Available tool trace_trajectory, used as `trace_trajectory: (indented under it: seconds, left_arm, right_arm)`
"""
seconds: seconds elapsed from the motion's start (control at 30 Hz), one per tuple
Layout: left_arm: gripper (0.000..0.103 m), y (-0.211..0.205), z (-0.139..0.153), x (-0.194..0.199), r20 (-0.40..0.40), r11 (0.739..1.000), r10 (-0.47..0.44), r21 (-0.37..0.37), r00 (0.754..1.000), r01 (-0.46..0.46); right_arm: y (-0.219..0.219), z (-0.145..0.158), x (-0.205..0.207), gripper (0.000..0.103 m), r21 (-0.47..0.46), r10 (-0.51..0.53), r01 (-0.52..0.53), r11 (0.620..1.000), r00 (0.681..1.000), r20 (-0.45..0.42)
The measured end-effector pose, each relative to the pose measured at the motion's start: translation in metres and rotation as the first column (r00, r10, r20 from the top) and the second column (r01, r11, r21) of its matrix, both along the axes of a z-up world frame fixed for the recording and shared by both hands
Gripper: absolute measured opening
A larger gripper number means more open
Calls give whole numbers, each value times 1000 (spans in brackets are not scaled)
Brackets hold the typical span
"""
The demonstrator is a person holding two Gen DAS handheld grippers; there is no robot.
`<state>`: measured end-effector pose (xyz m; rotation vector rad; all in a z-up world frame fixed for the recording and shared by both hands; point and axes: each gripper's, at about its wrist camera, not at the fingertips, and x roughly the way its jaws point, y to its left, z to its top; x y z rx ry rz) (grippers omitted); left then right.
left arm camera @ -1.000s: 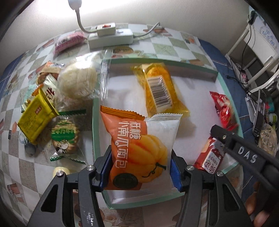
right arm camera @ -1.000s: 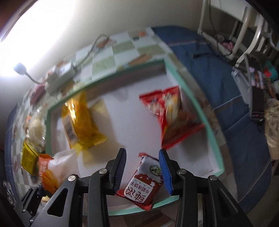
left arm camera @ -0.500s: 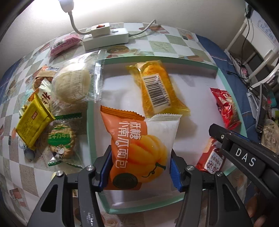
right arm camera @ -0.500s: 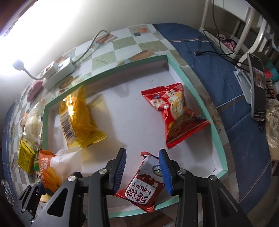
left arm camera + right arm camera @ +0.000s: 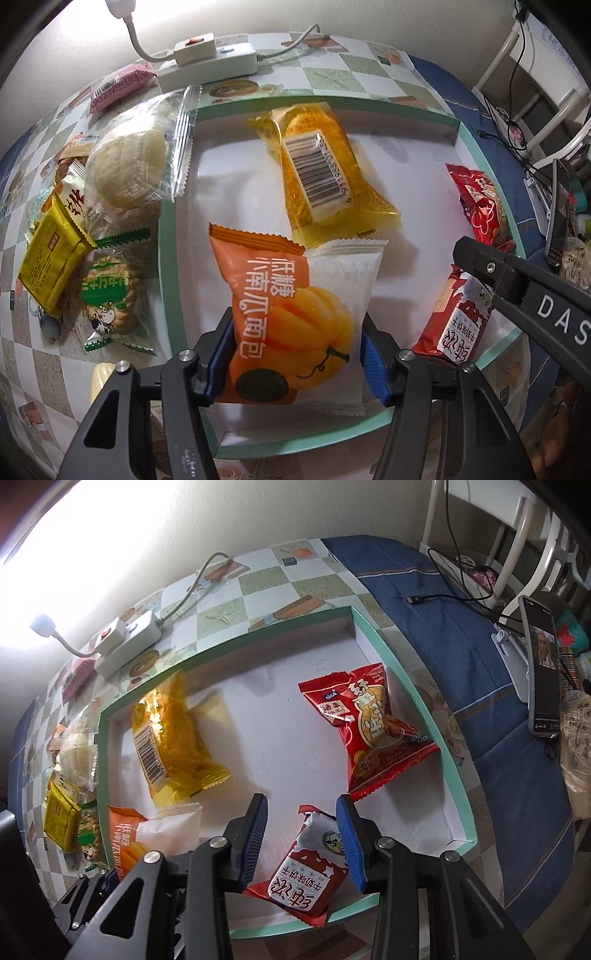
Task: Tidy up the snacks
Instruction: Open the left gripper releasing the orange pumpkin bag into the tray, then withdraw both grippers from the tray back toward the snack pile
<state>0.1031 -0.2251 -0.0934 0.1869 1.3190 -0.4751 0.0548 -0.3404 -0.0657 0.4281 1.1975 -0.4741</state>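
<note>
My left gripper (image 5: pixel 297 356) is shut on an orange-and-white pumpkin bread pack (image 5: pixel 295 306), held over the near left part of a shallow green-rimmed white tray (image 5: pixel 168 258). The pack also shows in the right wrist view (image 5: pixel 147 830). My right gripper (image 5: pixel 301 843) is open above a small red-and-white biscuit pack (image 5: pixel 308 877) that lies at the tray's near edge, apart from the pads. A yellow cake pack (image 5: pixel 325 170) and a red snack bag (image 5: pixel 365 727) lie in the tray.
Left of the tray lies a heap of snacks: a white bun pack (image 5: pixel 133 166), a yellow pack (image 5: pixel 50 258), a green biscuit pack (image 5: pixel 110 295), a pink pack (image 5: pixel 118 85). A power strip (image 5: pixel 207 62) sits behind. A phone (image 5: pixel 543 664) stands at right.
Both grippers have drawn slightly back and up from the tray. The left still holds the pumpkin bread pack; the right stays open over the biscuit pack.
</note>
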Motion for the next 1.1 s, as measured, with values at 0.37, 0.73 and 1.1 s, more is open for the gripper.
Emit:
trace_trajectory:
  seconds: [0.37,0.73,1.1]
  left_arm:
    - [90,-7,15,-3,5,999,-5,-48,1000,5]
    - [93,6,51,-5,59,996,35,-84,998,-30]
    - [98,63,80,12,108,970,207,-155,972,-189]
  right_arm:
    - [0,21,-5,43,-21,-7,8,1000,999,53]
    - [5,82,-20,43,-94,-17,37,995,980,199]
    - [1,70,-19,64,-59,-29,40,997,984,174]
